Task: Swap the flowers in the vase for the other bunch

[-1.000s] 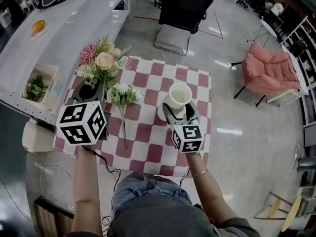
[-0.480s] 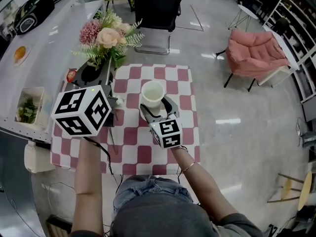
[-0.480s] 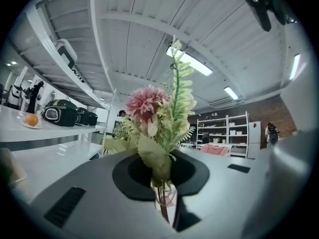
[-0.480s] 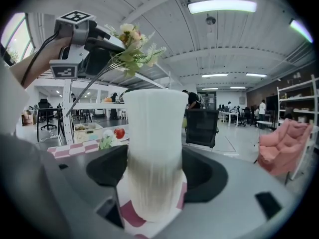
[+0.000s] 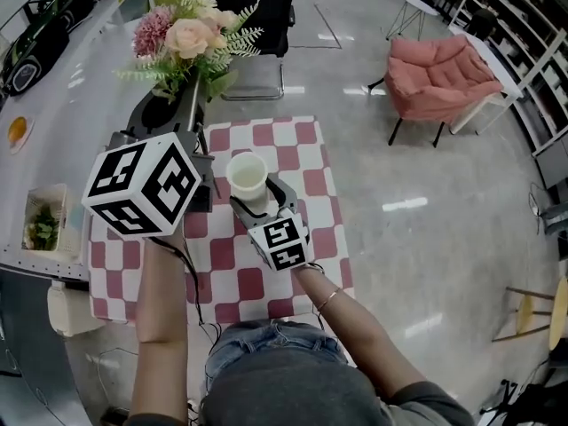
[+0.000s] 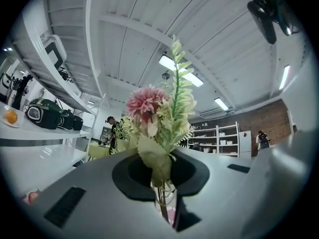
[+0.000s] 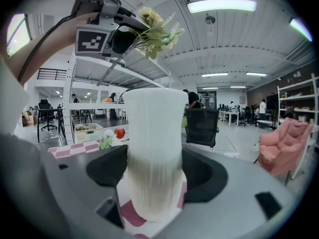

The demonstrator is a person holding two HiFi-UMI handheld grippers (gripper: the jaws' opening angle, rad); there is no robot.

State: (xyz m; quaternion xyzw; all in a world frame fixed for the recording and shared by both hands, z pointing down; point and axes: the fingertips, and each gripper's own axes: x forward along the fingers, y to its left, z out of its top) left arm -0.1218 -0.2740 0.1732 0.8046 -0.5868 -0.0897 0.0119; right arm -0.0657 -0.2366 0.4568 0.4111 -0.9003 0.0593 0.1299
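On the far left, one orange and one tray of greens are seen on a long white desk. Next to it, the left tool is raised in the air, its one marker cube turned toward the head camera. Its jaws are nearly closed, and the thin stems of one bunch of flowers are pinched between them. This bunch, with one deep pink bloom, one peach bloom and green sprigs, is held clear of the vase, up and to its left. In the right gripper view, part of a second bunch is made out lying on the small checked desk; a white bloom and green leaves are all that can be told of it. Further right, the one white ribbed vase stands upright on the checked desk with nothing in its mouth. It is clasped by the right tool, whose jaws are set wide and pressed against its two sides. At the far right, one black office chair and one pink armchair are placed on the floor, well apart.
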